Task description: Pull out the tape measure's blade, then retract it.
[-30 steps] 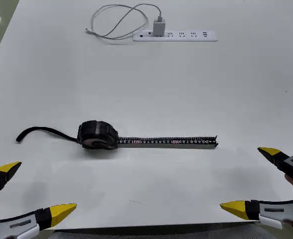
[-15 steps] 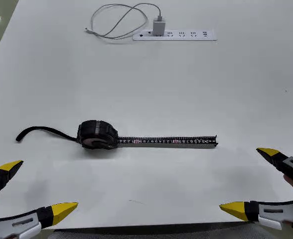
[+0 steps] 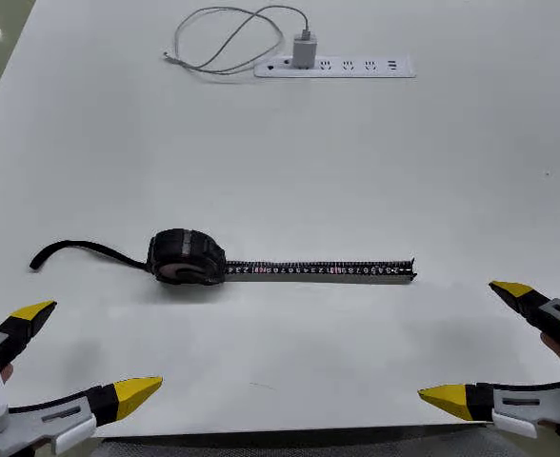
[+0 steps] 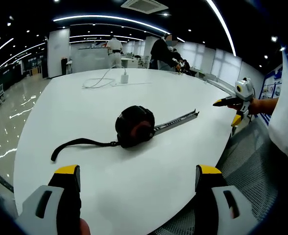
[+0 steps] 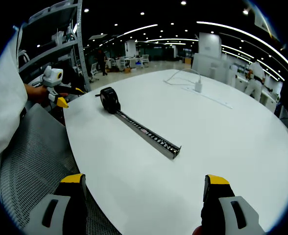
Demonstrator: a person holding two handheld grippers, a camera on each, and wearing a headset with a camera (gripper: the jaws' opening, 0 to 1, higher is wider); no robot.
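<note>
The black tape measure (image 3: 187, 258) lies on the white tabletop (image 3: 290, 162), just where it was a second ago. Its blade (image 3: 318, 270) is pulled out flat. It is no longer and no shorter than before. A black strap (image 3: 75, 250) trails off the other side of the tape measure.

The left tongs (image 3: 91, 347) hang in the air near the tape measure, on the strap side and closer to the person. They have crept a little toward it. Their jaws are wide apart and hold nothing. The right tongs (image 3: 468, 340) hang past the blade's end. They are wide apart too, hold nothing, and have hardly moved.

Far beyond the tape measure lies a white power strip (image 3: 356, 68).
</note>
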